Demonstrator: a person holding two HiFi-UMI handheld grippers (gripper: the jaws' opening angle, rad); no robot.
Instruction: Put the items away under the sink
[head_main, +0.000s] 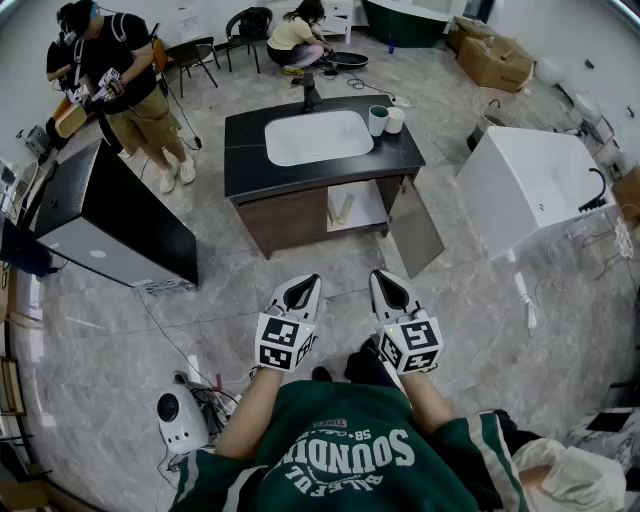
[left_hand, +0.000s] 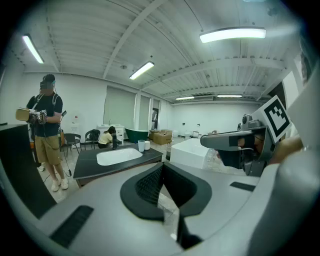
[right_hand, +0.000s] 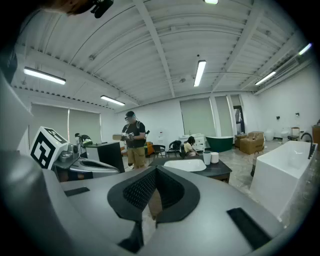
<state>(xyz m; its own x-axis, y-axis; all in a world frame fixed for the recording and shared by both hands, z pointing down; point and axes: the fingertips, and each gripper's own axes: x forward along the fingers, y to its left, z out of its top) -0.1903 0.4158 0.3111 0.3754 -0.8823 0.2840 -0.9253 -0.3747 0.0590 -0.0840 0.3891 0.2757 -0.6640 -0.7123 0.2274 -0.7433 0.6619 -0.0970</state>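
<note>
The sink cabinet stands a few steps ahead, with a black top, a white basin and a dark faucet. A teal cup and a white cup stand on its right end. Its right door hangs open onto a pale shelf. My left gripper and right gripper are held side by side well short of the cabinet, both shut and empty. The left gripper view and the right gripper view show the jaws together, with the cups far off.
A white bathtub stands to the right and a black box unit to the left. One person stands at the back left and another crouches behind the sink. A white device with cables lies by my left foot.
</note>
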